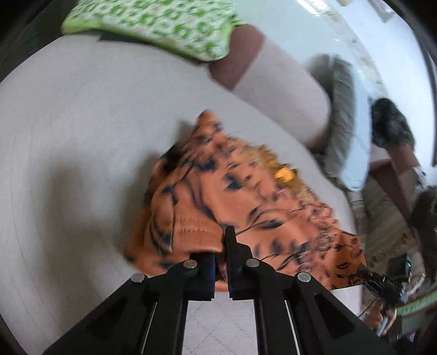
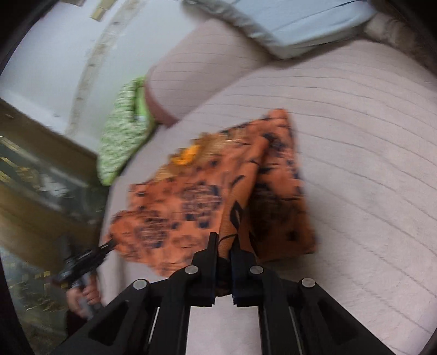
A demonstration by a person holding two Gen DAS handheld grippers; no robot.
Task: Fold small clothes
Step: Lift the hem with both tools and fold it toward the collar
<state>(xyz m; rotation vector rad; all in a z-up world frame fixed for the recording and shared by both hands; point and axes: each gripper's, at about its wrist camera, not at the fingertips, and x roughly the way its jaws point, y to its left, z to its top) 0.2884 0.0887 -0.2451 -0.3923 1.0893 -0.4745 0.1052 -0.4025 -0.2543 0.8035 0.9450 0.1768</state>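
Observation:
An orange garment with a dark leaf print [image 1: 245, 196] lies partly lifted over a pale quilted bed [image 1: 68, 136]. My left gripper [image 1: 222, 245] is shut on a hemmed edge of it at its near side. My right gripper [image 2: 224, 245] is shut on another edge of the same garment [image 2: 218, 191], which hangs folded from the jaws. Each gripper shows in the other's view, the right gripper [image 1: 363, 270] at the garment's far corner and the left gripper [image 2: 109, 244] at the opposite corner. Both views are motion-blurred.
A green patterned pillow [image 1: 153, 24] lies at the head of the bed beside a pinkish bolster [image 1: 278, 90]. A pale blue cushion [image 2: 300, 24] sits at the far end in the right wrist view. The bed edge [image 2: 109, 207] drops to the floor on the left.

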